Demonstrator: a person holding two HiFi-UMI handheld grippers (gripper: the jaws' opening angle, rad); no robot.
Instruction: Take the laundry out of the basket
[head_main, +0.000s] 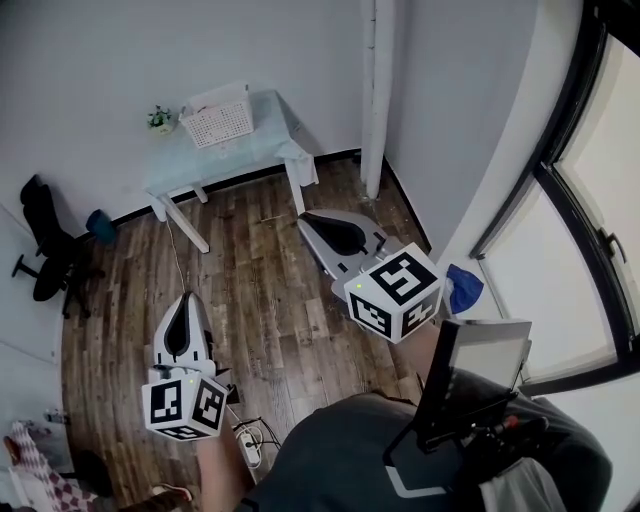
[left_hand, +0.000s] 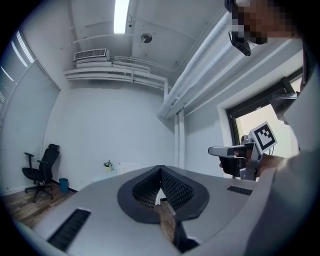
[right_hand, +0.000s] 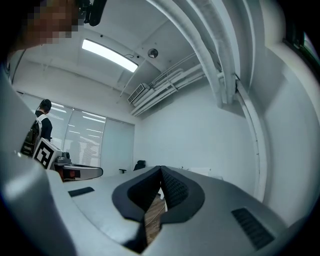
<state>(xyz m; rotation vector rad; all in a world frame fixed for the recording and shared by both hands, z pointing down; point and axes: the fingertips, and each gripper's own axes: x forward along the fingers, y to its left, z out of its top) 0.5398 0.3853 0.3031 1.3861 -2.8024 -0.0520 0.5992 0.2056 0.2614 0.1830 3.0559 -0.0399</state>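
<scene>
Found left grey gripper (head_main: 186, 305), right grey gripper (head_main: 312, 222) with jaws together, empty. Spotted white lattice plastic basket (head_main: 218, 122) on pale desk (head_main: 270, 142) far beyond them. Judged laundry soft, light: best pinched at a fold

Floor (head_main: 270, 290) open twd table (head_main: 215, 160); chair (head_main: 45, 250) off left.
</scene>
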